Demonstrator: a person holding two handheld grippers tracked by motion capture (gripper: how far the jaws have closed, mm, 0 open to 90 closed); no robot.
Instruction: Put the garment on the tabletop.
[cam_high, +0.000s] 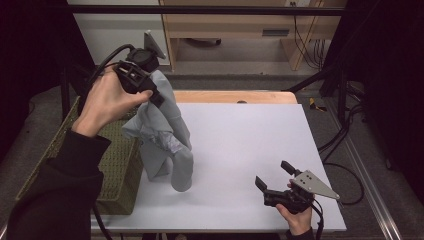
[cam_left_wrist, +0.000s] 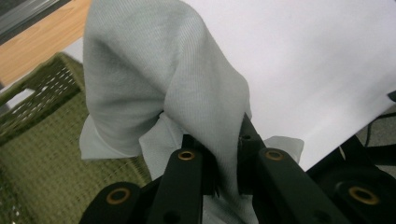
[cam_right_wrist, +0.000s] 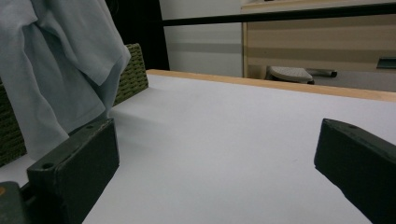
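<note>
Pale grey cloth garment (cam_high: 162, 135) hangs bunched from the left tongs (cam_high: 150, 95), clamped tight on a fold of it above the woven green basket (cam_high: 117, 170); its lower end touches the white worktop (cam_high: 240, 145), and its shape is hard to make out. The right tongs (cam_high: 274, 176) rest spread wide, holding nothing, near the front edge
</note>
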